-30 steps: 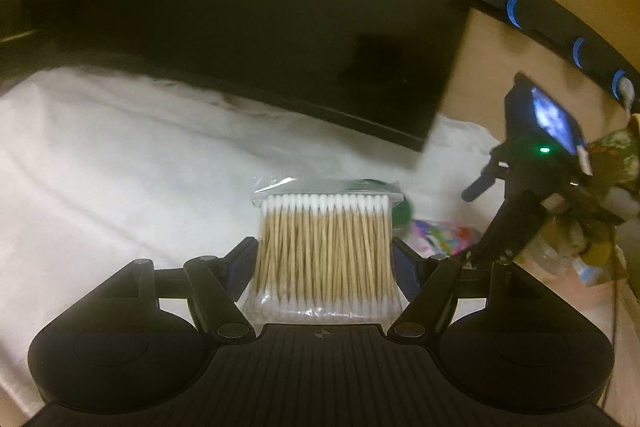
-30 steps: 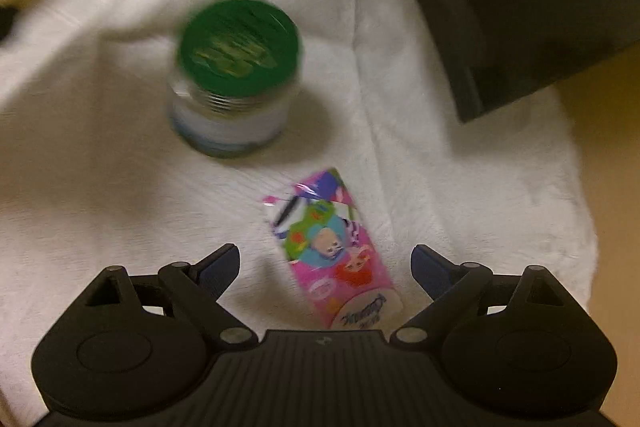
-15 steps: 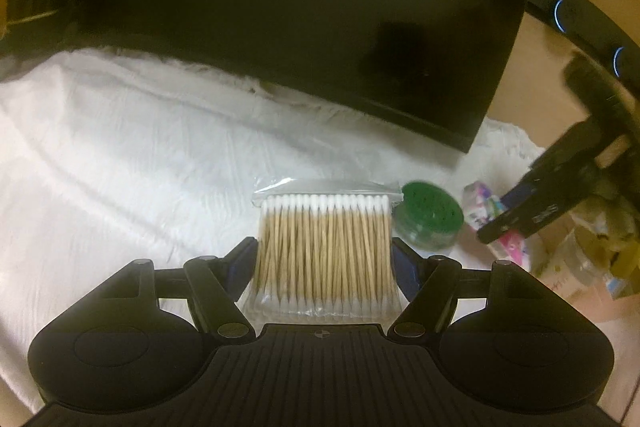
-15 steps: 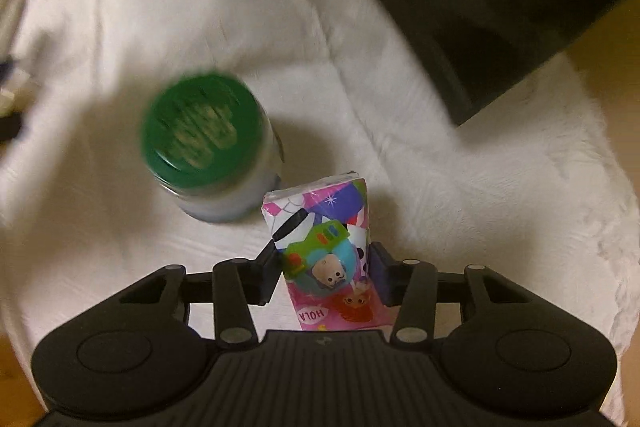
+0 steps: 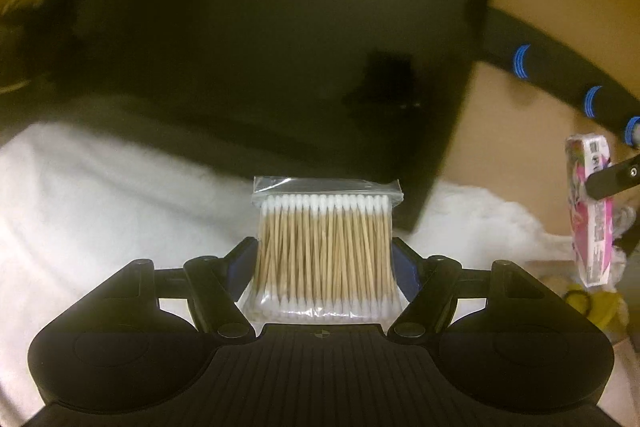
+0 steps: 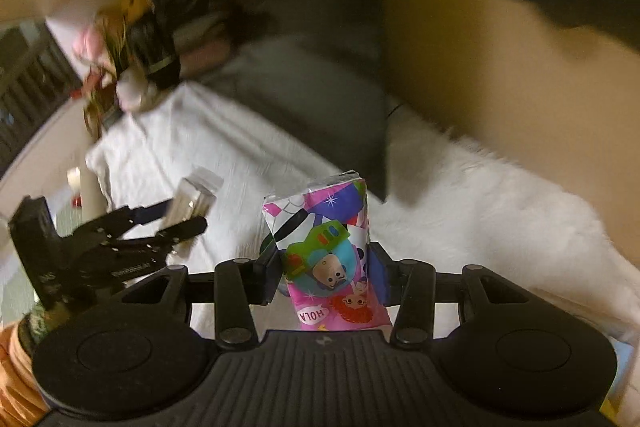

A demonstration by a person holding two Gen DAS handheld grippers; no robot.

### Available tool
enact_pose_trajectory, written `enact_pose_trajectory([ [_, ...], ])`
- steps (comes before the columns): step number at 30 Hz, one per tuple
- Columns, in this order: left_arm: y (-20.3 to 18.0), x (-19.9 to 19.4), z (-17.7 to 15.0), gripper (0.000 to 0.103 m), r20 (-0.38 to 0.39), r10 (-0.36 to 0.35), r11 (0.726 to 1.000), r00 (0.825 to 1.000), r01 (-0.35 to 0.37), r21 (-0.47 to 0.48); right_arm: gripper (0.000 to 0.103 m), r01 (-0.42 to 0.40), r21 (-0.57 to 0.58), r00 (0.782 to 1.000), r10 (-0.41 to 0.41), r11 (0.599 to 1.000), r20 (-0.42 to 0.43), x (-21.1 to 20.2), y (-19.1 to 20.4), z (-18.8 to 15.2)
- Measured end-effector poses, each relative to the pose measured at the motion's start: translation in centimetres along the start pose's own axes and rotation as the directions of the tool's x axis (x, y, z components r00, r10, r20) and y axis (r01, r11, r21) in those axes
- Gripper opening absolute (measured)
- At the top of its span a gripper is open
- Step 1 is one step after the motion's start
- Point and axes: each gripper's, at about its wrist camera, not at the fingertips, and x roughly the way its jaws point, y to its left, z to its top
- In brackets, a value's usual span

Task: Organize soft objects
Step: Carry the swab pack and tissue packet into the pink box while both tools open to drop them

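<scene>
both grippers are loaded. the left gripper [image 5: 324,259] is clamped on a clear plastic bag of wooden cotton swabs [image 5: 326,253], above the white fluffy towel [image 5: 100,195]. the right gripper [image 6: 322,277] has just been closing, its jaws now pinching a pink cartoon-printed tissue pack [image 6: 326,259] above that towel. looks like the carry step; next call is finding a drop spot off the towel, then easing each open.

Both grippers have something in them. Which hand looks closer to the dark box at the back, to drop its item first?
Probably the left. Its gripper holds the cotton swab bag right before the dark box. The right gripper, clamping the tissue pack, looks off to the side.
</scene>
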Motion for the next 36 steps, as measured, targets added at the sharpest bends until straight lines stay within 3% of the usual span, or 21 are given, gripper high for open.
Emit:
enact_pose_trajectory([
  [4,-4.9,0.0,0.7,0.076,0.006,-0.08,0.995,0.997,0.079,0.061,0.044,0.039,0.041,0.996,-0.042,0.998,0.076,-5.2,-2.3,-1.5],
  [8,-10.9,0.5,0.5,0.076,-0.02,-0.205,0.97,0.979,0.206,0.13,0.044,0.105,0.106,0.984,-0.119,0.989,0.134,-10.1,-5.9,-3.8],
  [15,-22.0,3.6,-1.9,0.076,-0.133,-0.376,0.894,0.917,0.397,0.207,0.045,0.251,0.262,0.944,-0.296,0.932,0.146,-13.4,-12.5,-8.4],
  [19,-26.0,6.0,-4.6,0.076,-0.189,-0.415,0.882,0.89,0.445,0.158,0.045,0.274,0.333,0.932,-0.335,0.902,0.139,-13.4,-14.5,-10.0],
  [24,-28.3,8.9,-7.0,0.077,-0.168,-0.434,0.882,0.885,0.456,0.119,0.045,0.302,0.39,0.917,-0.376,0.87,0.13,-11.3,-15.7,-11.1],
  [28,-29.8,11.6,-9.2,0.077,-0.23,-0.342,0.903,0.911,0.387,0.189,0.045,0.313,0.455,0.915,-0.393,0.833,0.089,-8.7,-17.8,-11.7],
  [31,-30.5,12.1,-10.6,0.075,-0.199,-0.286,0.888,0.937,0.337,0.311,0.045,0.328,0.472,0.921,-0.388,0.818,0.033,-5.4,-19.6,-11.8],
  [36,-30.4,11.9,-10.5,0.074,-0.196,-0.301,0.885,0.933,0.35,0.308,0.044,0.424,0.461,0.9,-0.419,0.78,-0.119,0.6,-23.1,-12.2],
])
